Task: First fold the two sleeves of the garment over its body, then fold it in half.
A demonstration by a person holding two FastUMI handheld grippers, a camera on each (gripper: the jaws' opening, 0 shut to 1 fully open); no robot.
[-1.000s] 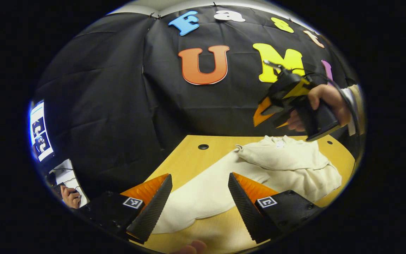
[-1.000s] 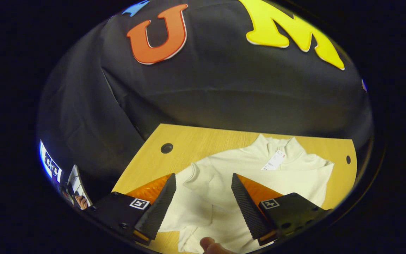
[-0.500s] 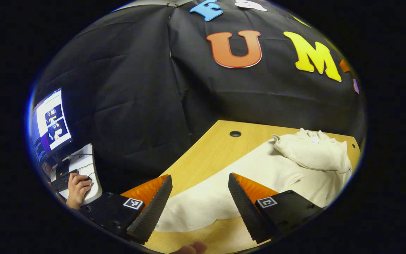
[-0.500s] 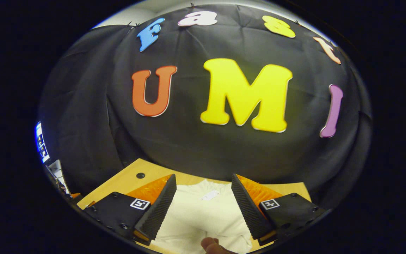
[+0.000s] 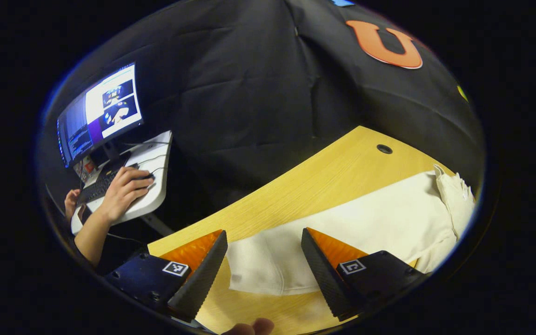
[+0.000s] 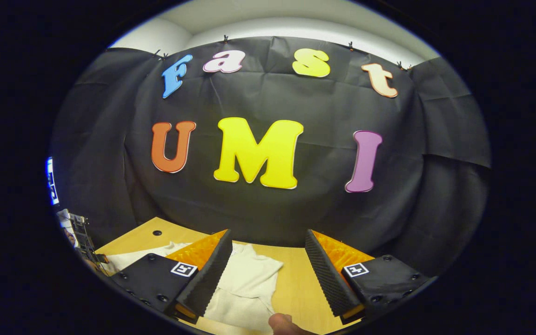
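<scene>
Your left gripper [image 5: 263, 267] hangs wide open and empty above the cream garment [image 5: 356, 232], which lies on the wooden table [image 5: 305, 186], its long axis running from near you toward the far right. Your right gripper [image 6: 268, 272] hovers equally spread, gripping nothing.

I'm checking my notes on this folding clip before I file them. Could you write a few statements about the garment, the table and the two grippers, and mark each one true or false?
1. The left gripper is open, holding nothing. True.
2. The garment is dark blue. False: it is cream-coloured.
3. The garment lies on a wooden table. True.
4. The right gripper is shut on the garment. False: it is open, with cloth and table showing between its fingers.
5. A monitor glows off to the side, with a person's hand at a desk below it. True.
</scene>
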